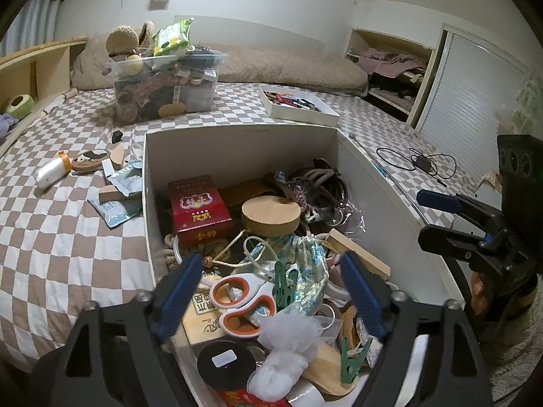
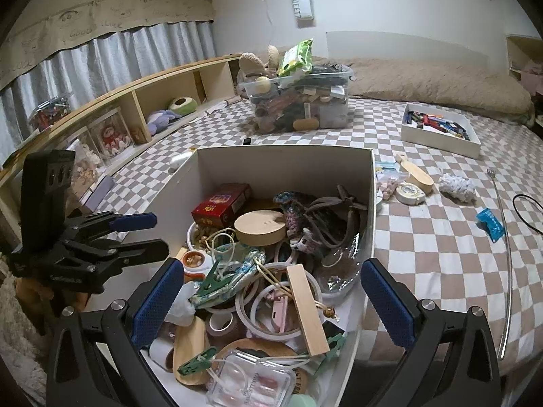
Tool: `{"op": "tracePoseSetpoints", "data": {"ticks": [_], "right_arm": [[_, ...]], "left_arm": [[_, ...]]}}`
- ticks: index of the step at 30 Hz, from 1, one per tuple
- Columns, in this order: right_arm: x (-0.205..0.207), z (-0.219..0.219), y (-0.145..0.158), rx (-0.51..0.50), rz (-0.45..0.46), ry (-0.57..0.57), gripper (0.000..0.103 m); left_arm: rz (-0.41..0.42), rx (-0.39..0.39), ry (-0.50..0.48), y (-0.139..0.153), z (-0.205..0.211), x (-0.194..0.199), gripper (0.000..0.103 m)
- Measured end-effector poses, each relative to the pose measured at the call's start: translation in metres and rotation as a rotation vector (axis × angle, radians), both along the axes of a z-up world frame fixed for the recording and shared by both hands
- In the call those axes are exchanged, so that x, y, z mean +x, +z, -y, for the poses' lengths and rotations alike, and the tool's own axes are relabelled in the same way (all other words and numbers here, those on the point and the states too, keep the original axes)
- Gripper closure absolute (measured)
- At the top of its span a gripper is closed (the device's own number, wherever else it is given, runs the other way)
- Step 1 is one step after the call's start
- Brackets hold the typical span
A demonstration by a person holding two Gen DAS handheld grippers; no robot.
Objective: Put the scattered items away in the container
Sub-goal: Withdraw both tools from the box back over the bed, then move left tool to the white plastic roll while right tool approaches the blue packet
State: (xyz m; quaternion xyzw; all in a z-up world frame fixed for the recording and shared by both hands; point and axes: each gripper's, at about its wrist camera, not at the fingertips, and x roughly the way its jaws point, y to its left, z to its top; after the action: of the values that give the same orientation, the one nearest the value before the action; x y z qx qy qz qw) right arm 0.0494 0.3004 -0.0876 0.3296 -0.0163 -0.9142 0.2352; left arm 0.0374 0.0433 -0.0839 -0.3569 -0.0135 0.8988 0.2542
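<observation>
- While both tools hover over the white box (image 2: 285, 166) on the bed (image 2: 441, 254), left tool (image 1: 271, 291) gapes, empty.
- Right tool (image 2: 271, 300) spread wide, nothing between.
- Scissors (image 1: 242, 300) lie inside.

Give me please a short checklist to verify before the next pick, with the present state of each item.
1. Left gripper empty, jaws open over the white box: ok.
2. Right gripper empty, jaws open: ok.
3. Box has room: not ok, it is piled high near the front.
4. Items remaining on the checked bedspread: not ok; wooden brush, round tin and blue packet lie to the right of the box.
5. Black cable clear of these items: ok.
6. Anything hidden behind the box: cannot tell.
</observation>
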Motion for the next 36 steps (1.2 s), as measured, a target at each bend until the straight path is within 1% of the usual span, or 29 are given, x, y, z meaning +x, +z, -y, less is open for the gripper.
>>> {"op": "tracePoseSetpoints", "data": {"ticks": [4,7,8,9,11,15,21,28,36], "right_arm": [[0.001,-0.001,0.000,-0.003,0.001,-0.003,0.000],[0.002,-0.002,0.001,-0.003,0.001,-0.005,0.000],[0.002,-0.001,0.001,-0.004,0.000,-0.006,0.000],[0.002,-0.001,0.002,-0.004,-0.001,-0.008,0.000],[0.002,-0.002,0.002,-0.005,-0.003,-0.013,0.000],[0.003,-0.005,0.004,-0.008,-0.007,-0.021,0.000],[0.002,-0.013,0.010,-0.011,-0.016,-0.047,0.000],[-0.002,-0.031,0.010,-0.013,-0.015,-0.110,0.000],[-0.009,-0.052,0.010,-0.023,-0.011,-0.177,0.000]], "left_arm": [[-0.016,0.000,0.000,0.005,-0.001,0.002,0.015],[-0.030,-0.001,0.013,0.008,0.001,0.003,0.006],[-0.036,0.004,0.015,0.009,0.001,0.004,0.001],[-0.042,0.009,0.015,0.010,0.002,0.004,0.000],[-0.050,0.010,0.017,0.012,0.003,0.005,0.000],[-0.068,-0.015,0.029,0.015,0.003,0.005,0.000],[-0.089,-0.024,0.070,0.018,0.012,0.003,0.000],[-0.081,-0.039,0.152,0.017,0.035,-0.005,0.000],[-0.097,-0.046,0.278,0.019,0.071,-0.017,0.000]]}}
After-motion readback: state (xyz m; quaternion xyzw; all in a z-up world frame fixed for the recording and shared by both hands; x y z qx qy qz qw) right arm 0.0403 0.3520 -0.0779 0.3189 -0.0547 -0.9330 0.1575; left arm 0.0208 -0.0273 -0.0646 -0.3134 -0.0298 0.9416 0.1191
